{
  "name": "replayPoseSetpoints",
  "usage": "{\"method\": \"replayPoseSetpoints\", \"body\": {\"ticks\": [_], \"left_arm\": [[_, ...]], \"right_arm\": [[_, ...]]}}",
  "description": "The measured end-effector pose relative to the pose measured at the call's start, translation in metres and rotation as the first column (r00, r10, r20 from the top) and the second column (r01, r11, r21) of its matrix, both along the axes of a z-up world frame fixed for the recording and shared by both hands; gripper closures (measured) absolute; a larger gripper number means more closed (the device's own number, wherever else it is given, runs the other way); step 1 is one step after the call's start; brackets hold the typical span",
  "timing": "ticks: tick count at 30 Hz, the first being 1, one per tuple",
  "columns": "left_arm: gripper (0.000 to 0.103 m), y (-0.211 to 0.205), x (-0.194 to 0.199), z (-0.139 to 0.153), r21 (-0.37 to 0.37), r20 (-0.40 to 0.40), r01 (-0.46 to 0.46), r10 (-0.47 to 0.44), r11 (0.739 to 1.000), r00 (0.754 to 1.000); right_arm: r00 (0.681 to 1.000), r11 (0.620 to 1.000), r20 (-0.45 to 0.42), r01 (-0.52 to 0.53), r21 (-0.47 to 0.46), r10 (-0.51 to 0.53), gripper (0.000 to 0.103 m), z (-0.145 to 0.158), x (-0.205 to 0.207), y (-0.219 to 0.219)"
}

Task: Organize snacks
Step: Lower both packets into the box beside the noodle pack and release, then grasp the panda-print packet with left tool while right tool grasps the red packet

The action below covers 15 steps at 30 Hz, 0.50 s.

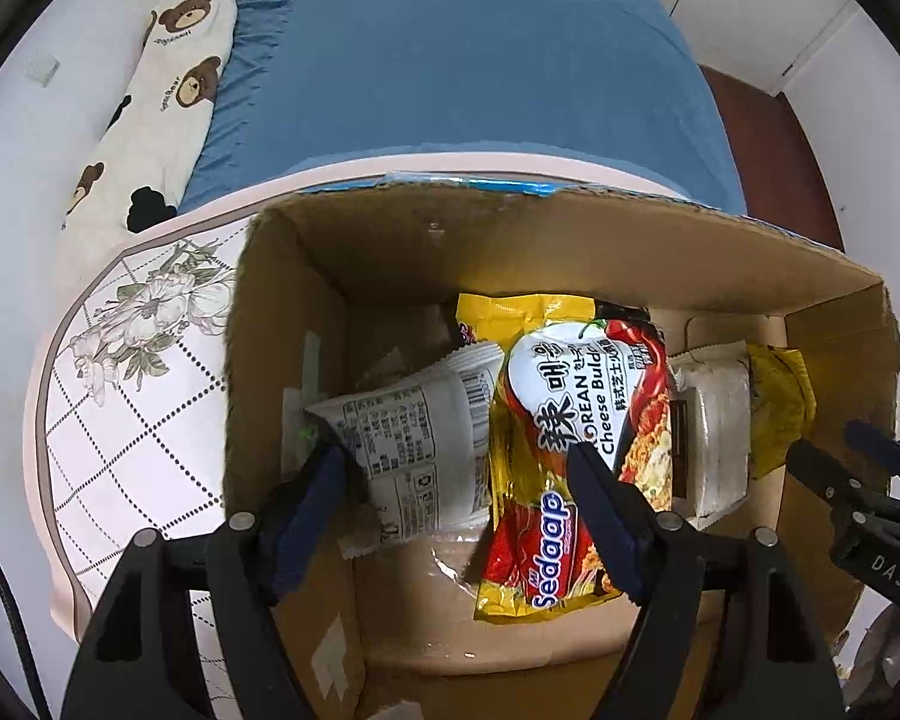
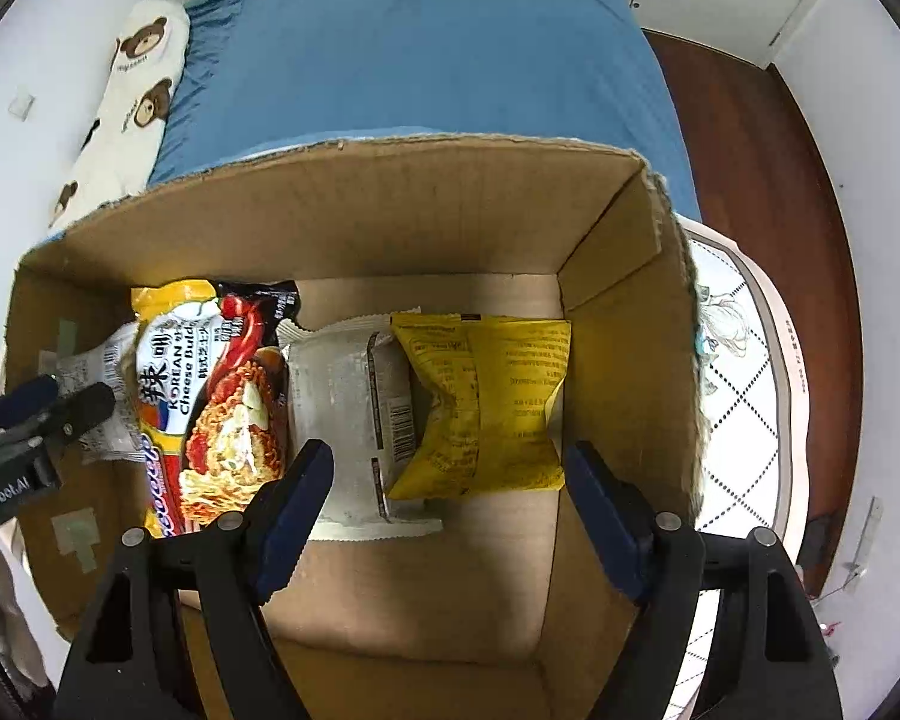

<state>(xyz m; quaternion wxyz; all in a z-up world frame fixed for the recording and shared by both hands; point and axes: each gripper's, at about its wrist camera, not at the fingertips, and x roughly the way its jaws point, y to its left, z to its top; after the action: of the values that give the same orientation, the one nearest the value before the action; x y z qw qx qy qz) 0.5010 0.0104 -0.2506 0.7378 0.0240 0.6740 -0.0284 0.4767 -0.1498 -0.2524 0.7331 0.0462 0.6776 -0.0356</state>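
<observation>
Sitting on a floral tabletop [image 1: 126, 420] beside a blue bed [image 1: 462, 60]: open cardboard box [image 2: 390, 228], four snack packs lying on its floor. Lying side by side across the box: white pack [image 1: 414, 450], yellow-red Sedaap noodle pack [image 1: 576, 432], silver-white pack [image 2: 342, 408], yellow pack [image 2: 486, 402]. Hanging over the box, pointing down: left tongs [image 1: 456, 516] standing open, gripping nothing, straddling the white and Sedaap packs. Right tongs [image 2: 450, 510] also standing open, empty, straddling the silver-white and yellow packs.
</observation>
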Motion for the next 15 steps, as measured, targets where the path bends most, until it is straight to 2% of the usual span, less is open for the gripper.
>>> {"method": "replayPoseSetpoints", "body": {"ticks": [8,15], "left_arm": [[0.028,-0.001,-0.033,0.034,-0.028,0.101,-0.014,0.016,1.0,0.995],[0.028,-0.003,-0.073,0.065,-0.031,0.204,0.007,-0.001,0.999,0.979]], "right_arm": [[0.996,1.0,0.087,0.009,0.014,-0.01,0.021,0.035,-0.035,0.009],[0.987,1.0,0.159,-0.006,0.025,0.002,0.021,0.066,-0.071,0.021]]}}
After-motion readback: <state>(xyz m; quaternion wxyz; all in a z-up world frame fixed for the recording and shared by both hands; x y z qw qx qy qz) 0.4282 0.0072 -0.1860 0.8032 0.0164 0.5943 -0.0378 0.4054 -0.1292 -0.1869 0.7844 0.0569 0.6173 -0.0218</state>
